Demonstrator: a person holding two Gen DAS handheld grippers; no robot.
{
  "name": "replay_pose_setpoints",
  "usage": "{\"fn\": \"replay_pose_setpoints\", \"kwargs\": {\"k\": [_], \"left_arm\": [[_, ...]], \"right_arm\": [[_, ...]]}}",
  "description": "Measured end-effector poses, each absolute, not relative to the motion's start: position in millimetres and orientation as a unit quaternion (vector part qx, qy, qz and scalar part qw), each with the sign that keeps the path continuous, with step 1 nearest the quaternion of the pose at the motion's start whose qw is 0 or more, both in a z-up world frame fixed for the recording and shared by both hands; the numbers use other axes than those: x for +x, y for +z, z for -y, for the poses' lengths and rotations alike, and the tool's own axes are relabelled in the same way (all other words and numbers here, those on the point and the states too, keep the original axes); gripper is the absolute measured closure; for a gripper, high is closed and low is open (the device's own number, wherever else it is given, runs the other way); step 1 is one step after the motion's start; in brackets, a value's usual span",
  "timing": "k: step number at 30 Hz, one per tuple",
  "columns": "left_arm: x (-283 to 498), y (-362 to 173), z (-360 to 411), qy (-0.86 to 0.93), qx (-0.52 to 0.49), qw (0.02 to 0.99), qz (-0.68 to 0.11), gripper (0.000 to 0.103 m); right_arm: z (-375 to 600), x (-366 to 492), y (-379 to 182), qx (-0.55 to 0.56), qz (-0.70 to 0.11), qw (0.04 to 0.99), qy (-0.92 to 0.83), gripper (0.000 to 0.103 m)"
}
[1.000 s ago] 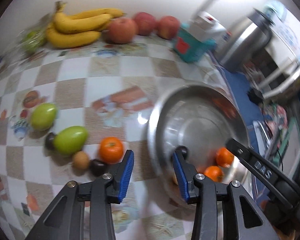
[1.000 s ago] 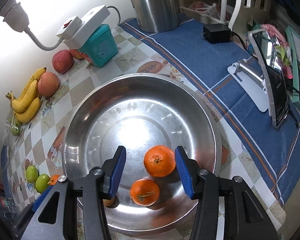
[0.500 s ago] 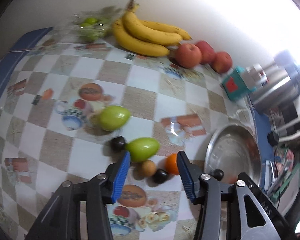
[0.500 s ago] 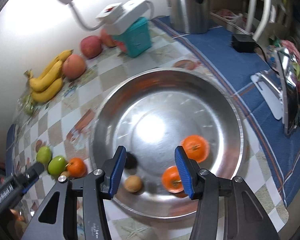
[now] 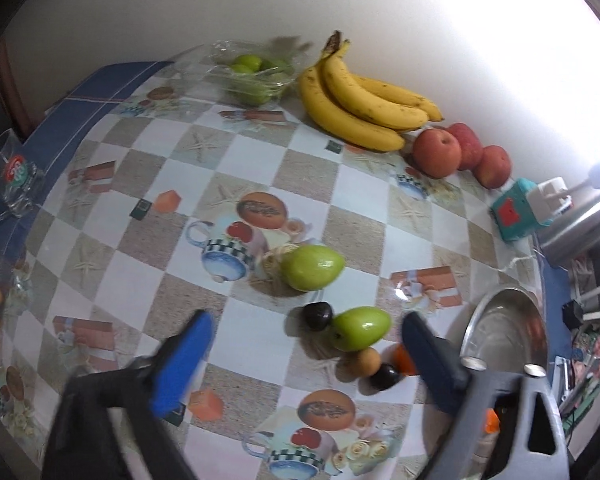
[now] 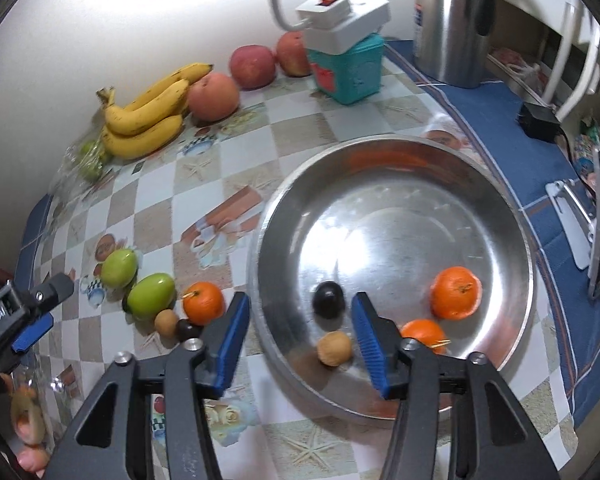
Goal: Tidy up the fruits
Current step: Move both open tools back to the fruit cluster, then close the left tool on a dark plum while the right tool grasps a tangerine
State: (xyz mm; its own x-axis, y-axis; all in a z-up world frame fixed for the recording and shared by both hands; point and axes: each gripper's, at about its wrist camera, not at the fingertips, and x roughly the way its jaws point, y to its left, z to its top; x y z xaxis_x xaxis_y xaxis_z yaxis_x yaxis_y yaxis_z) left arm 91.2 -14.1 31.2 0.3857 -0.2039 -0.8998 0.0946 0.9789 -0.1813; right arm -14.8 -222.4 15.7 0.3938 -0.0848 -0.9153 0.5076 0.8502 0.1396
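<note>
bananas (image 6: 148, 120): one bunch of four | apples (image 6: 214, 96): three | green fruits (image 6: 151, 295) loose on table: two | oranges (image 6: 456, 293): three, two in bowl (image 6: 512, 216) | dark round fruits (image 6: 329, 300): three | tan round fruits (image 6: 334, 348): two | bowl: one

Oranges (image 6: 455, 293) in bowl (image 6: 512, 240)

Shiny metal bowl (image 6: 516, 216), glossy tablecloth (image 5: 260, 152).

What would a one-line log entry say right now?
left gripper: opening, empty, over table fruit | right gripper: opening, empty, at bowl rim | bowl: two oranges, dark fruit, tan fruit
</note>
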Motion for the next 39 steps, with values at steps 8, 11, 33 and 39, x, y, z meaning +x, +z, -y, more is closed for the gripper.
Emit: {"fn": "replay_pose_setpoints", "kwargs": {"k": [8, 11, 33, 39], "left_arm": [[94.1, 25.7, 9.2, -0.071, -0.037, 0.835, -0.544, 0.0], [95.3, 25.8, 7.1, -0.067, -0.035, 0.837, -0.542, 0.0], [112.5, 21.3, -7.6, -0.046, -0.031, 0.843, -0.535, 0.0], [119.9, 20.6, -8.9, -0.053, -0.042, 0.84, -0.538, 0.0]], "right_arm": [[206.8, -4.7, 12.6, 0.178, -0.527, 0.813, -0.171, 0.019], [203.3, -3.1, 10.8, 0.175, -0.526, 0.815, -0.168, 0.019], [167.6, 29.5, 7.9, 0.163, -0.522, 0.831, -0.105, 0.002], [163.6, 39.9, 9.4, 0.176, -0.517, 0.833, -0.095, 0.002]]}}
